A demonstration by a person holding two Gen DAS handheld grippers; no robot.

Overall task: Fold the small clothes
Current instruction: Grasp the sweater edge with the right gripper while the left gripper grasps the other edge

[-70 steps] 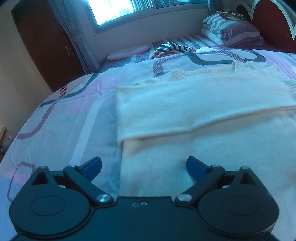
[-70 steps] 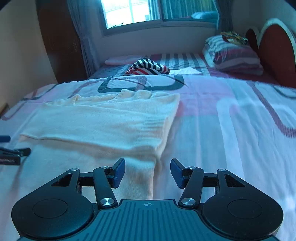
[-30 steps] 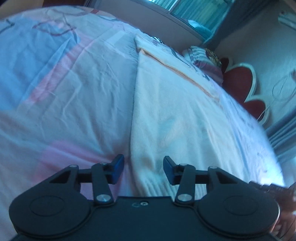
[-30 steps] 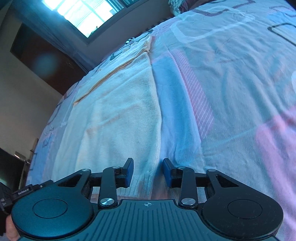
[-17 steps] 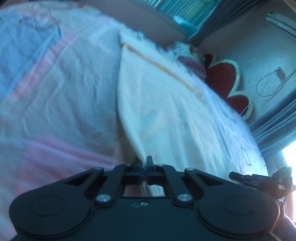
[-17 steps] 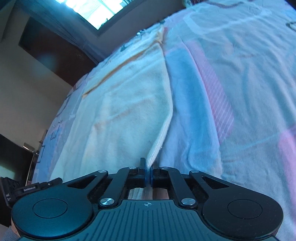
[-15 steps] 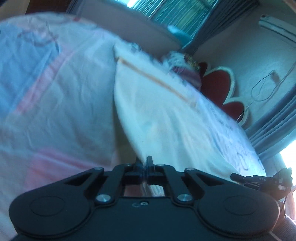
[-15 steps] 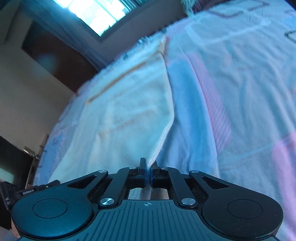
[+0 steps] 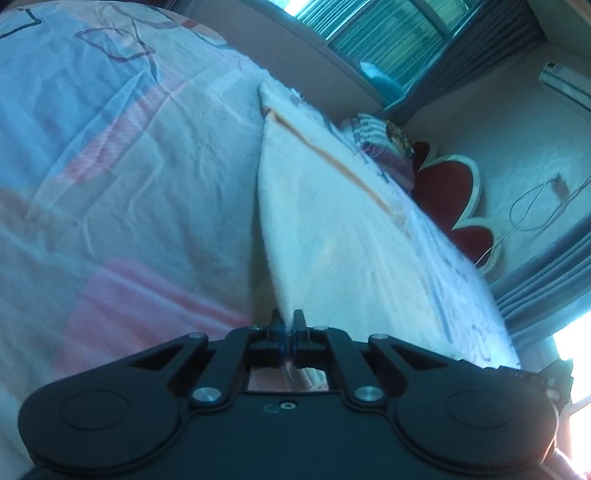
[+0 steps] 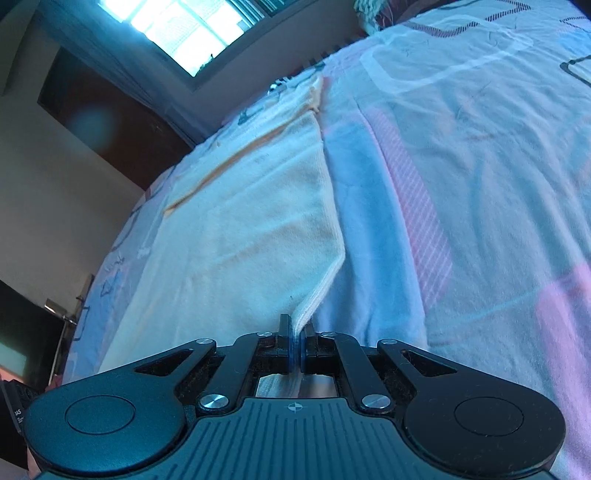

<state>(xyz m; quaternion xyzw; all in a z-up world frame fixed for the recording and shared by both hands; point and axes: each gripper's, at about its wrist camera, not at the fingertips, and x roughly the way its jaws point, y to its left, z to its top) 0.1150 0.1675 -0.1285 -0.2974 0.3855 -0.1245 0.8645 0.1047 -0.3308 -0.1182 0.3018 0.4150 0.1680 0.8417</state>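
A cream knit sweater (image 9: 332,221) lies spread on the bed, sleeves folded across its upper part. My left gripper (image 9: 287,325) is shut on the sweater's near left bottom corner and the cloth rises taut from its jaws. My right gripper (image 10: 296,326) is shut on the near right bottom corner of the same sweater (image 10: 258,229), at its ribbed hem. Both corners are lifted a little off the sheet. The other gripper shows at the edge of each view.
The bed sheet (image 9: 129,166) is pale with pink and blue patches and dark curved lines. Striped pillows (image 9: 384,147) and a red headboard (image 9: 450,192) are at the far end. A window (image 10: 192,33) and a dark wardrobe (image 10: 103,122) stand behind.
Both grippers went down to the sweater's bottom corners and closed on them. Since then they have lifted the corners slightly.
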